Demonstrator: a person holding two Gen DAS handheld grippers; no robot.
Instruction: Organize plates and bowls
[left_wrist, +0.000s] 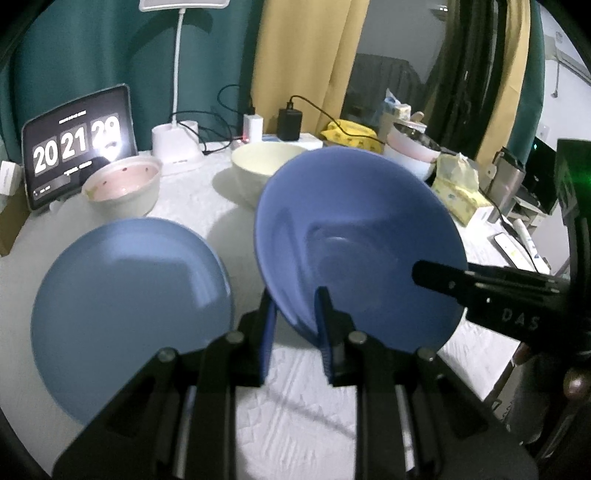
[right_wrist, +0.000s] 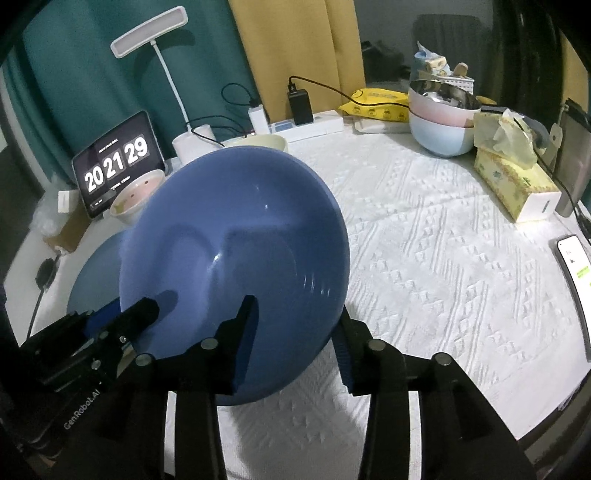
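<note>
Left wrist view: my left gripper (left_wrist: 295, 314) is clamped on the near rim of the tilted dark blue plate (left_wrist: 354, 236), held above the desk (left_wrist: 303, 387). The light blue plate (left_wrist: 129, 295) lies flat just left. Two bowls behind remain unsorted; stacking is barely begun.

Right wrist view: my right gripper (right_wrist: 295, 332) stands parted around the same plate's rim, pads not pressing.

Light blue plate (right_wrist: 96, 273) mostly hidden behind dark blue plate (right_wrist: 236, 251).
</note>
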